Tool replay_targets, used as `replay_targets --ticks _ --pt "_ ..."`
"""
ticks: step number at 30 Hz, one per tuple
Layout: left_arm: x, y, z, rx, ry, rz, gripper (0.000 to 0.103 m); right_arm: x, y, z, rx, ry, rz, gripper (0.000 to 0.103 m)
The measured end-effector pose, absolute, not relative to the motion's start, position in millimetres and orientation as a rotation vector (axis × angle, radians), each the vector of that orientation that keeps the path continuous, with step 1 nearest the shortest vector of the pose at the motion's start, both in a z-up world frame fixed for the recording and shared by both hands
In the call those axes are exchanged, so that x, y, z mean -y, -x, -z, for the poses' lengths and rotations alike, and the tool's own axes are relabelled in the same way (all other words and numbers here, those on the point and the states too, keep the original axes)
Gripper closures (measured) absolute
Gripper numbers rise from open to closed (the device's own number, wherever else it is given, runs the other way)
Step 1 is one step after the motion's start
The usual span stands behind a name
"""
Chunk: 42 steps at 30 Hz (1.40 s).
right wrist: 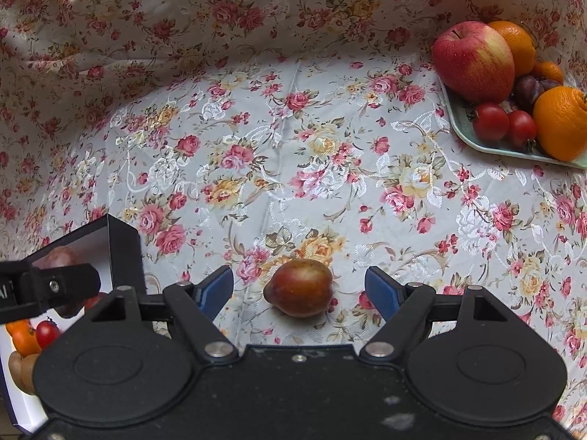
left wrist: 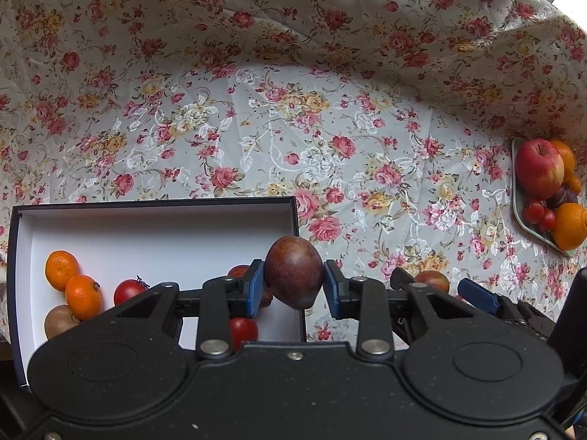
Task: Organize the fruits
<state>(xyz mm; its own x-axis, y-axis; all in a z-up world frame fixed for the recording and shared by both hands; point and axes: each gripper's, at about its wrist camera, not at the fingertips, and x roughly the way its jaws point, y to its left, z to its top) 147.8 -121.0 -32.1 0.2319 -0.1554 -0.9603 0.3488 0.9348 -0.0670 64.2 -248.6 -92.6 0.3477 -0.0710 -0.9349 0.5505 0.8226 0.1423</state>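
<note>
While left gripper (left wrist: 293,282) pinches plum (left wrist: 293,277) above box (left wrist: 154,201) for drop-in, your right gripper (right wrist: 299,288) stands spread round second plum (right wrist: 299,288) on cloth (right wrist: 293,168), pads clear.

Soft, even daylight is filling both views, brightest beyond the left gripper (left wrist: 293,286) at the far right corner. Fisheye bending is curving the floral tablecloth (right wrist: 293,168) at the edges. Focus is staying crisp; shadows under the fruit are falling faint.
</note>
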Motion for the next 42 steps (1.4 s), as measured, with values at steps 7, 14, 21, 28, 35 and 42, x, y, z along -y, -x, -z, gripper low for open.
replay_targets --ticks 7,14,21,28,35,42 --pt "119 -149 30 -1.290 -0.168 0.346 0.060 231 -69 93 -1.142 -0.311 0.401 0.061" --pt "121 -147 31 -1.293 -0.172 0.350 0.060 248 -63 88 -1.144 -0.439 0.399 0.064" --pt "121 -148 31 -1.298 -0.167 0.350 0.060 254 -66 100 -1.217 -0.559 0.381 0.042" --pt "119 -149 31 -1.298 -0.165 0.348 0.060 245 -69 99 -1.166 -0.457 0.419 0.045" --pt "119 -148 30 -1.292 -0.168 0.351 0.060 235 -69 95 -1.152 -0.371 0.380 0.059" --pt "120 -144 28 -1.292 -0.177 0.362 0.060 249 -57 72 -1.099 -0.440 0.375 0.060"
